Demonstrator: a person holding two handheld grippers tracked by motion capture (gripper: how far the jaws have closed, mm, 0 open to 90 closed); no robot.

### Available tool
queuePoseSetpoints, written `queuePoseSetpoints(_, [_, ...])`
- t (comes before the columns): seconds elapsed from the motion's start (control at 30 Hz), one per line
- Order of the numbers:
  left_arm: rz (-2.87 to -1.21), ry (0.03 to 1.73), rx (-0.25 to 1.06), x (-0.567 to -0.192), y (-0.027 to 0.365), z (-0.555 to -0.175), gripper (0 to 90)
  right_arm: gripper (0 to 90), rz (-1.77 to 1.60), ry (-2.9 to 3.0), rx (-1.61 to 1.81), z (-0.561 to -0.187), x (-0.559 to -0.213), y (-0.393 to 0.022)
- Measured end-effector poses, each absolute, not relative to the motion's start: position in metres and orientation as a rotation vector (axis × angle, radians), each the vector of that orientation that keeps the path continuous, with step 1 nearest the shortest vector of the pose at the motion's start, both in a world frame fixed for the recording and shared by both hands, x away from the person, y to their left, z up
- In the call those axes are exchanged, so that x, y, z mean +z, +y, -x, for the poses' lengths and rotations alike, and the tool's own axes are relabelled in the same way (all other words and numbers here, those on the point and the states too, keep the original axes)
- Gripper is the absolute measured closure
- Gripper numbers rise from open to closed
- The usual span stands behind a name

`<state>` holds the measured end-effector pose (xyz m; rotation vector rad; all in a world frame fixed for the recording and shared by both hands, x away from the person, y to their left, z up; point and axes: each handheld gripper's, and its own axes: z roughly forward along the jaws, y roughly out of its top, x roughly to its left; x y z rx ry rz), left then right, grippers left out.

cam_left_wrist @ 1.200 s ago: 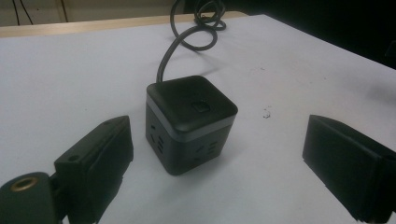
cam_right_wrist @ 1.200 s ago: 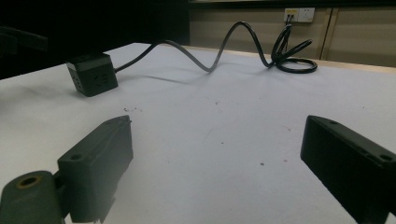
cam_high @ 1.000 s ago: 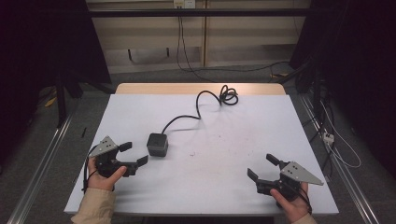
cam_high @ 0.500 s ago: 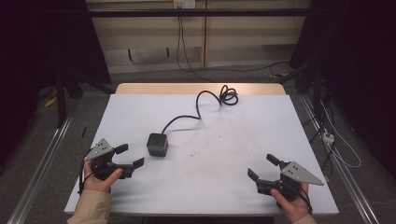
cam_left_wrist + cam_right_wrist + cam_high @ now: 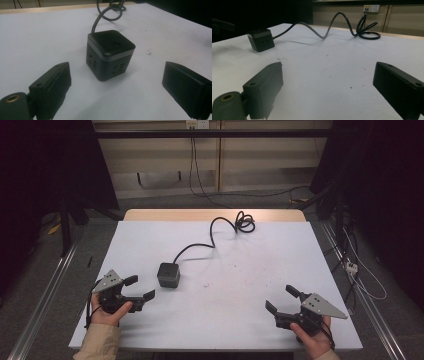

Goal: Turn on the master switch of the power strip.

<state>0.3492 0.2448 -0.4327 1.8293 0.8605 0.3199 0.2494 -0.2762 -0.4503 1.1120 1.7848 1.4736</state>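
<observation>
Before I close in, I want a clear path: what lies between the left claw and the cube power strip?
Nothing: bare white table separates the open left claw from the cube power strip, seen in the left gripper view.

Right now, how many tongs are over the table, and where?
2. The left tongs sit open near the table's left front, just short of the black socket cube. The right tongs sit open near the right front.

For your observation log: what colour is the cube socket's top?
Black, above a grey band, on the cube socket; the left gripper view shows it best.
</observation>
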Motion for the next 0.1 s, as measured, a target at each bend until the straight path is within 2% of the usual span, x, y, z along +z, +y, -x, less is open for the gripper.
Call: queuePoseSetpoints(0.1, [-1.83,0.864,0.313,-0.434,0.2449,-0.3498,8.2,8.8,-1.114,1.785,1.475,-0.2498,-0.4503,-0.2755])
